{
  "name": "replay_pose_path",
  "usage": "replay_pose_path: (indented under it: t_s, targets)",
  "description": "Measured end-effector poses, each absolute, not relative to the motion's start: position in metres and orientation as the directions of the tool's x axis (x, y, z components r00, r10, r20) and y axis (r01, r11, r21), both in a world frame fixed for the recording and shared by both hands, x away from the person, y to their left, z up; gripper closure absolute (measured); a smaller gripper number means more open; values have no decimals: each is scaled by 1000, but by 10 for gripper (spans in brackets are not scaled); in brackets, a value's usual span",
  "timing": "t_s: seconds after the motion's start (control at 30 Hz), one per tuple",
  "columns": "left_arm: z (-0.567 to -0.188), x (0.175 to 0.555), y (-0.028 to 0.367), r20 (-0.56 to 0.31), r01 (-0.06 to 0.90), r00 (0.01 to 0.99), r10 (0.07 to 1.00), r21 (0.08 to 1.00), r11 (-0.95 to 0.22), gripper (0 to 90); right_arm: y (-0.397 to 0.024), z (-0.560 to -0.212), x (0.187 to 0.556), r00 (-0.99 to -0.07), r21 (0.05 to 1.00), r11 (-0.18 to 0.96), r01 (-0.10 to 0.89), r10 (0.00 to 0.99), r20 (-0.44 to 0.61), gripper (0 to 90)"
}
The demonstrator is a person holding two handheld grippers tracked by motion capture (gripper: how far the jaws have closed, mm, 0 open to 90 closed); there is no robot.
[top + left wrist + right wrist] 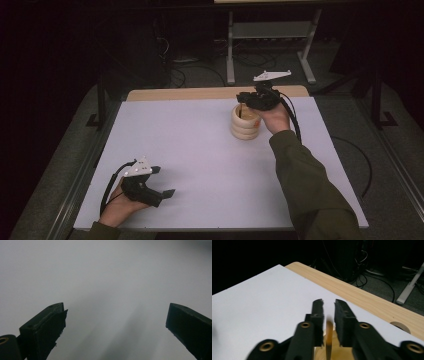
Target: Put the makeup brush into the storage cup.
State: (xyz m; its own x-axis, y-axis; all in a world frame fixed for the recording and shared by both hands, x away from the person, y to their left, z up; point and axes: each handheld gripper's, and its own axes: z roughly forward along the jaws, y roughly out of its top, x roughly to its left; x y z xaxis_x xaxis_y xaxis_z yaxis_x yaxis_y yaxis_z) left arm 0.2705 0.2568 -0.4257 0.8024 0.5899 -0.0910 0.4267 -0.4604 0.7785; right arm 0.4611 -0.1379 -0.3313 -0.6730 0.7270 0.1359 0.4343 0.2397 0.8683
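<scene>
Table [200, 150]: a white sheet covers it, a bare wood strip showing at the far edge beyond the right hand-held gripper.
Stack of rings [245, 122]: pale wooden rings piled on a peg, directly below the right hand-held gripper, well apart from the left one.
Left hand-held gripper [165, 182]: rests low in the hand over the near left corner, jaws spread wide, nothing between them.
Right hand-held gripper [243, 100]: poised over the stack, jaws narrowly parted.
Peg [329, 336]: blurred wooden upright between the right jaws; pads appear just clear of it.
</scene>
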Motion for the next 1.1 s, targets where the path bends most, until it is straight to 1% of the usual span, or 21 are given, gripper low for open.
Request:
replay_pose_path:
  t_s: [0.07,0.2,0.27,0.33,0.4,0.53,1.1]
  targets:
    - [-426,270,257,-92,426,802,590,780,-459,22,-138,-331,461,-672,868,236,436,728,139,614]
    - [-426,270,256,-93,429,803,589,776,-462,22,-139,-330,461,-654,870,217,443,742,148,380]
    - [-426,270,256,-94,430,802,589,776,-462,22,-140,-330,461,-646,871,210,444,748,149,294]
    - [-426,270,257,-93,429,803,589,776,-463,22,-141,-331,461,-637,873,212,440,759,137,188]
    - [-426,271,257,-89,425,805,587,777,-465,22,-143,-331,460,-631,872,216,439,765,128,129]
    - [-426,270,256,-94,428,802,590,779,-458,22,-145,-331,455,-623,874,224,432,774,110,118]
    - [-423,271,254,-95,434,796,597,778,-455,22,-161,-325,422,-665,881,249,402,741,94,89]
